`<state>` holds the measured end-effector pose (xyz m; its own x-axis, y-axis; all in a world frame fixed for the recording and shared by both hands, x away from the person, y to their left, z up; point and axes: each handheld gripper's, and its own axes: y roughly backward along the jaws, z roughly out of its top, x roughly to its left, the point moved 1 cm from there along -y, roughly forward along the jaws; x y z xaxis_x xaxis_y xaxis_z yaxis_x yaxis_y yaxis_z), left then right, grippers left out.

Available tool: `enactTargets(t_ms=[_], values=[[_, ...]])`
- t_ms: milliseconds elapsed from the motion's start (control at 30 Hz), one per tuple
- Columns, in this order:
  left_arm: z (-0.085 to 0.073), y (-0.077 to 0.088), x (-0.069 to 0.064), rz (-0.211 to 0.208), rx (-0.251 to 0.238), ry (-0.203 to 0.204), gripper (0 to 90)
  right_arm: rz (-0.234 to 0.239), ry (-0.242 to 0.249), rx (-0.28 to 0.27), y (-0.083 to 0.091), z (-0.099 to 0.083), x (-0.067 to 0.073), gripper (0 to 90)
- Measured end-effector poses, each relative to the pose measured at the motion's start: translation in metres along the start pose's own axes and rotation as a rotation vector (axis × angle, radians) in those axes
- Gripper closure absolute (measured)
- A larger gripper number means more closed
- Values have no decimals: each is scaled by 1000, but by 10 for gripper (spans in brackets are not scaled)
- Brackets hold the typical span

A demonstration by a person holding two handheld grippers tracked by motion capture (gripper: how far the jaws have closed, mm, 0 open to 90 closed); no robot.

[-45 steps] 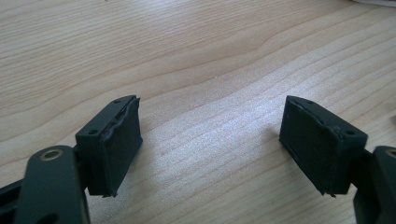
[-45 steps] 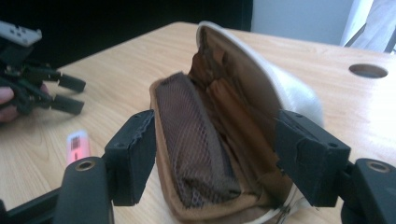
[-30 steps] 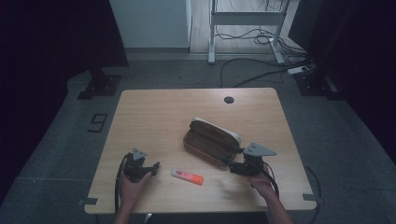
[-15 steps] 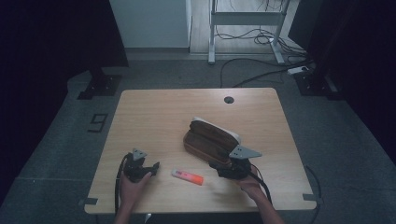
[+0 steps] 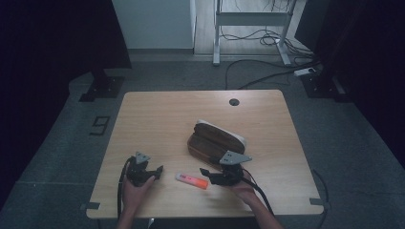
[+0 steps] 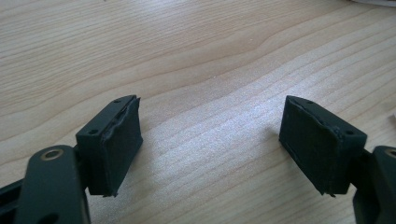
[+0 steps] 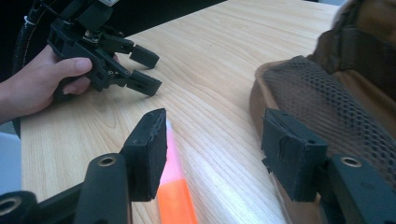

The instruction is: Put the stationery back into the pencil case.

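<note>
Item 1: highlighter pen (image 5: 192,180), pink body with an orange cap. It lies flat on the wooden table (image 5: 157,119) in the lower middle of the high view, between the two grippers. In the right gripper view it runs up from the bottom edge, partly behind the left-hand jaw, touched by neither pad.

Item 2: right gripper (image 5: 206,174), lower middle of the high view, held in a hand (image 5: 241,188) and pointing left at the pen's orange end. Its jaws have just been closing; they stand partly apart with bare tabletop between them, pinching nothing.

Item 3: left gripper (image 5: 158,169), lower left of the high view, held in the other hand (image 5: 133,188) and set low over the table. Jaws spread wide, with wood grain between the pads (image 6: 116,144).

Item 4: brown pencil case (image 5: 215,140), lying open just above the right gripper in the high view. Its mesh inner pocket (image 7: 327,102) sits at the right of the right gripper view, close beside the right-hand jaw.
</note>
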<state>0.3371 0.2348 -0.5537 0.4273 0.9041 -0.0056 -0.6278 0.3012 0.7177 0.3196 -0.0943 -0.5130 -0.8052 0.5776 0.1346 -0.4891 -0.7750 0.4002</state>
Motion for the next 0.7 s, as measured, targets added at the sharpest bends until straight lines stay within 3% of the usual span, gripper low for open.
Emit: enactTargets(t_ms=[300, 700], values=[[0, 0, 0, 0, 0, 0, 206, 26, 9, 27, -15, -2, 8, 416], [0, 0, 0, 0, 0, 0, 206, 58, 37, 103, -32, -14, 18, 454]])
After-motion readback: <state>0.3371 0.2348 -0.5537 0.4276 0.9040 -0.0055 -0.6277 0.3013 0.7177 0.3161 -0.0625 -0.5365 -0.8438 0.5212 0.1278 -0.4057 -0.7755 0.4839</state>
